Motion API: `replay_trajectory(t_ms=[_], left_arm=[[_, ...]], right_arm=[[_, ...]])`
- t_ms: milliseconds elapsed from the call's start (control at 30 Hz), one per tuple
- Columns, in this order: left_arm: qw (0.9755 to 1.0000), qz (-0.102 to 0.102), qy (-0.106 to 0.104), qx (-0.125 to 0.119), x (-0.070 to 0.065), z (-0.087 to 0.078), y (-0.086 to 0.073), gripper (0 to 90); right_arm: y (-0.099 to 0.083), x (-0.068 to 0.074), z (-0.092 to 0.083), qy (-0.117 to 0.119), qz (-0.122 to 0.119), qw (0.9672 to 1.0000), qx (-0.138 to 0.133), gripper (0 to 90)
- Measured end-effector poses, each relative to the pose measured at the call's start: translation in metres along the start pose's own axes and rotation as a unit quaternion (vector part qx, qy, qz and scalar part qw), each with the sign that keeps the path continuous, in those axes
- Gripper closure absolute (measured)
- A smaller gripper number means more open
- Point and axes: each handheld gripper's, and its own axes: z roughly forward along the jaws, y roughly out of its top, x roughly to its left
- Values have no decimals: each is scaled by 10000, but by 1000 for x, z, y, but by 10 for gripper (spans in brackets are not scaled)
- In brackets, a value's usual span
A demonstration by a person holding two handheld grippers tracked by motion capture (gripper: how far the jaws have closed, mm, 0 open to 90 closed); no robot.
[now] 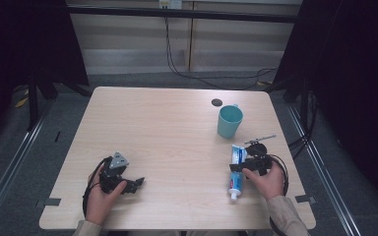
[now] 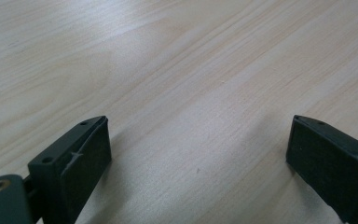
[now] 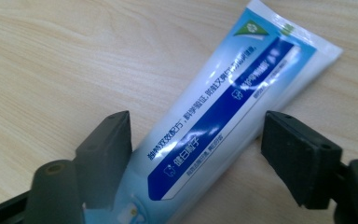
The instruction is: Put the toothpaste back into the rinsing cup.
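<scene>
A white and blue toothpaste tube [image 1: 235, 185] lies flat near the table's right front, its cap toward the person. My right gripper [image 1: 240, 166] is lowered over the tube's middle. In the right gripper view the tube [image 3: 223, 107] runs diagonally between the jaws of that gripper [image 3: 198, 140]. The left pad [image 3: 107, 149] sits at the tube's edge, and a strip of bare table separates the right pad from the tube. My left gripper [image 1: 137, 184] rests at the left front, held in a hand. Its jaws [image 2: 196, 144] stand wide over bare wood.
A teal cup [image 1: 230, 121] stands upright behind the tube. A thin grey stick-like object [image 1: 261, 139] lies between cup and right gripper. A small dark disc [image 1: 217, 102] sits behind the cup. The light wooden table [image 1: 167, 132] spans the view.
</scene>
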Motion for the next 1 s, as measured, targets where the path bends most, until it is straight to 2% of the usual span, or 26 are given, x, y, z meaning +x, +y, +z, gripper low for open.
replay_trajectory(t_ms=[200,233,300,400,467,500,533,600,633,667,700,733,833,1000], left_arm=[[10000,12,-5,10,0,0,0,61],[10000,1,-4,3,0,0,0,61],[10000,3,-4,4,0,0,0,61],[10000,1,-1,2,0,0,0,61],[10000,4,-1,3,0,0,0,61],[10000,4,-1,3,0,0,0,61],[10000,12,-6,11,0,0,0,61],[10000,3,-1,4,0,0,0,61],[10000,13,-2,10,0,0,0,61],[10000,2,0,1,0,0,0,61],[10000,2,0,2,0,0,0,61],[10000,11,-4,11,0,0,0,61],[10000,1,-2,2,0,0,0,61],[10000,4,-4,4,0,0,0,61]], right_arm=[[-1,4,6,95,-64,9998,176,356],[0,5,6,93,-88,9998,136,371],[1,6,7,64,-173,9997,179,391],[3,8,7,57,-164,9995,266,433],[5,9,7,-64,-221,9990,389,500],[5,9,7,-64,-221,9990,389,500],[8,12,7,-196,-300,9980,516,522],[9,14,8,-253,-364,9974,561,532],[11,16,8,-351,-458,9962,645,549],[13,20,10,-487,-667,9937,760,582],[15,22,10,-546,-736,9925,805,598],[15,22,10,-546,-736,9925,805,598],[18,23,11,-598,-904,9895,959,651],[20,24,12,-610,-956,9881,1038,664]])
